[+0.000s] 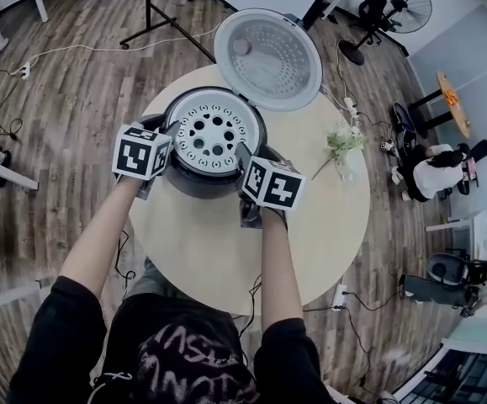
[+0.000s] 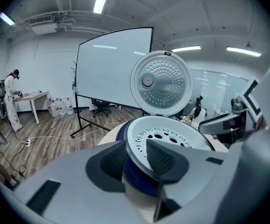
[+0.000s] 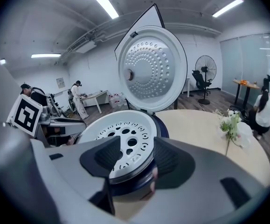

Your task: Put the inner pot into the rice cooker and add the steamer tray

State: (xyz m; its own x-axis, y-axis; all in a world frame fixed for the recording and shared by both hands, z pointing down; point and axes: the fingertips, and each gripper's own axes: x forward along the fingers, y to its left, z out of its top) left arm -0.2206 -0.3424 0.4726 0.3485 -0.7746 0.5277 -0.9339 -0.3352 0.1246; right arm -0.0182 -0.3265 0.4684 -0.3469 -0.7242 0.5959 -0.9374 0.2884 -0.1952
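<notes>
The dark rice cooker (image 1: 212,187) stands on the round table (image 1: 218,259) with its lid (image 1: 268,57) swung up and open. The white steamer tray (image 1: 214,133), pierced with holes, sits level in the cooker's mouth. My left gripper (image 1: 167,148) is at the tray's left rim and my right gripper (image 1: 245,165) at its right rim. In the left gripper view the jaws (image 2: 135,160) straddle the tray (image 2: 172,134) rim without pressing it. In the right gripper view the jaws (image 3: 137,160) stand apart around the tray (image 3: 121,134) edge, with gaps showing. The inner pot is hidden under the tray.
A small vase of flowers (image 1: 344,148) stands on the table right of the cooker. A whiteboard stand (image 1: 163,23) and a fan (image 1: 403,2) are on the floor behind. A person (image 1: 435,171) sits at the far right; another stands at a desk (image 2: 11,101).
</notes>
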